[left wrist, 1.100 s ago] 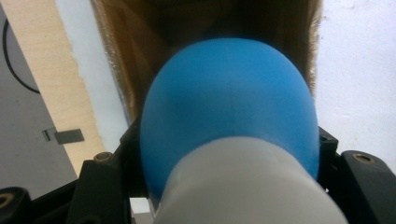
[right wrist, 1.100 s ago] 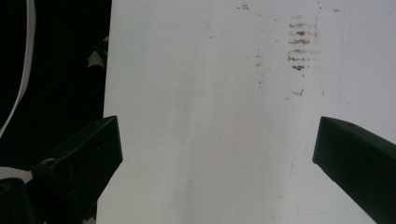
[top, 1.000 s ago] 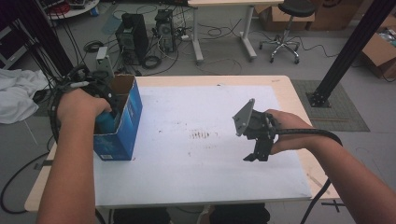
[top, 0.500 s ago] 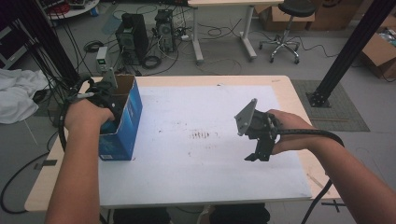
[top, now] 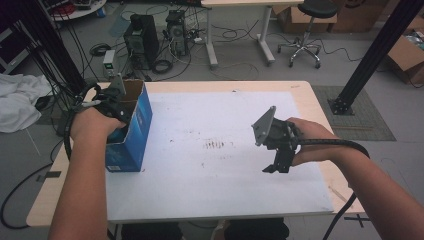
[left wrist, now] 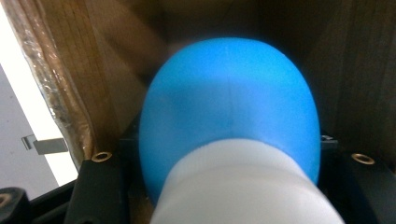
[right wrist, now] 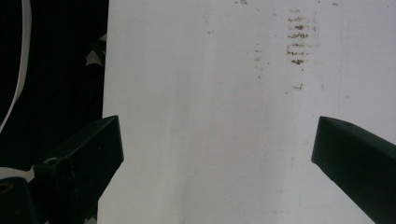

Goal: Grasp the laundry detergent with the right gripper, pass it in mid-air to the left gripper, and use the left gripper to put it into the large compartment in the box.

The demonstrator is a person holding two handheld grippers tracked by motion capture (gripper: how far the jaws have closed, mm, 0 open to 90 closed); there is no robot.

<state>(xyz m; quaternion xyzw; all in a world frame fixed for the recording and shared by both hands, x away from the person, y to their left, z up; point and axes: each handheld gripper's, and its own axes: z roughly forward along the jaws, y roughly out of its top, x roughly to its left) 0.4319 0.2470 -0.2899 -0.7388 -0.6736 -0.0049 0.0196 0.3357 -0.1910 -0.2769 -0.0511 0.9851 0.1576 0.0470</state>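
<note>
Dim, soft overhead light; left gripper view blurred close-up; right gripper view's edge black.

Left gripper (top: 116, 102) inside blue box (top: 131, 135); right gripper (top: 278, 162) above white table (top: 200, 190)

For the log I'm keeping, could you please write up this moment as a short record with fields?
surface: white sheet on a wooden table
box: blue carton, open top, near the table's left edge
left hand-held gripper: reaching into the carton
item between its jaws: blue and white rounded object
right hand-held gripper: open, nothing held, above the sheet
marks: brown smudges mid-sheet
</note>
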